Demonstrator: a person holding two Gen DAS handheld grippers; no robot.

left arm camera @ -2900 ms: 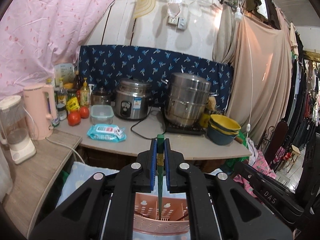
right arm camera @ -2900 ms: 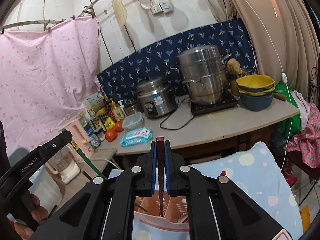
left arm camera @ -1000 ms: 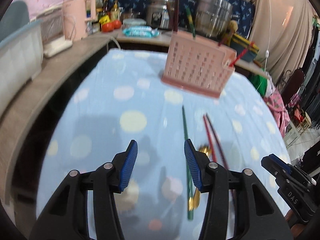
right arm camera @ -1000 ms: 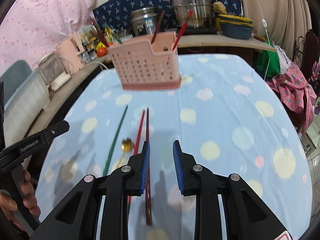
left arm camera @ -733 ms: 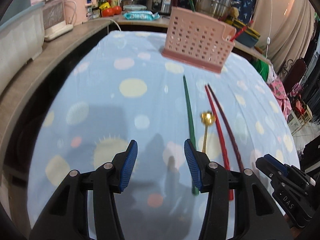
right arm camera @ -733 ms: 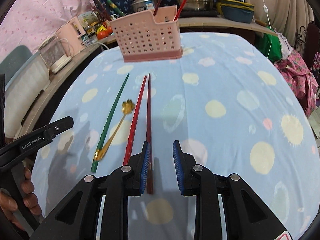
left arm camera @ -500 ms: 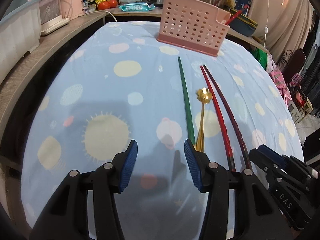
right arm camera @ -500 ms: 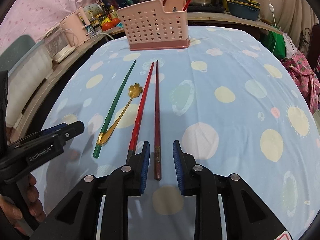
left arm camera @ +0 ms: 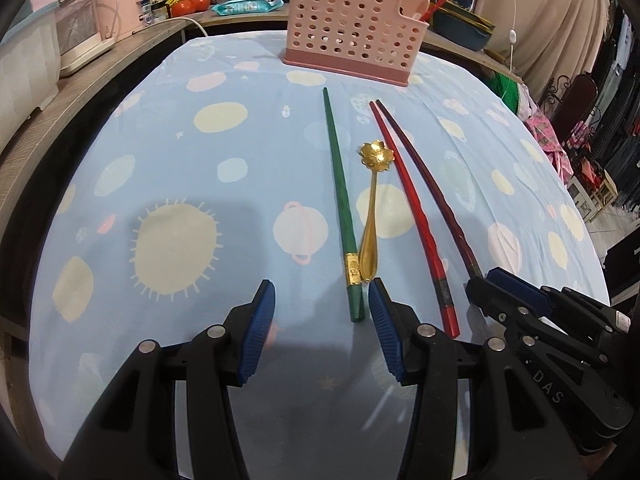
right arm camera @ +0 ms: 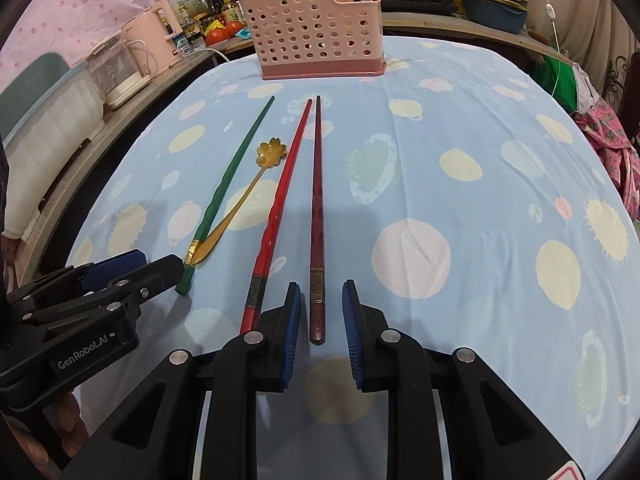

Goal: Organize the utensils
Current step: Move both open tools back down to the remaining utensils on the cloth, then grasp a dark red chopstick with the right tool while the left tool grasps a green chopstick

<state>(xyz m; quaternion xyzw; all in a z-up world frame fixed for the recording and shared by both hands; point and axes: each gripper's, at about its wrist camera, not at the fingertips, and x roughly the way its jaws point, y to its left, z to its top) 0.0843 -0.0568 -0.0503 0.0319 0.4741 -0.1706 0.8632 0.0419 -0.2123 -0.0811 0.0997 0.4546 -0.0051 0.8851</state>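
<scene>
On the blue spotted cloth lie a green chopstick [left arm camera: 340,196], a gold flower spoon [left arm camera: 372,208], a red chopstick [left arm camera: 412,208] and a dark maroon chopstick [left arm camera: 432,184], side by side. A pink perforated utensil basket [left arm camera: 352,36] stands at the far end with several chopsticks in it. My left gripper [left arm camera: 322,312] is open, low over the cloth, with the green chopstick's near end just inside its right finger. My right gripper [right arm camera: 318,312] is open with the maroon chopstick's [right arm camera: 317,216] near end between its fingers. The basket also shows in the right wrist view [right arm camera: 316,28].
A wooden counter [left arm camera: 36,120] runs along the left with a pink kettle [left arm camera: 120,4] and a blender. Behind the basket are pots, bottles, tomatoes and stacked bowls [right arm camera: 492,4]. The table's right edge drops to clothes and chairs.
Both grippers let go of the chopsticks they held over the basket, opened, and drew back and down toward the near ends of the utensils lying on the cloth.
</scene>
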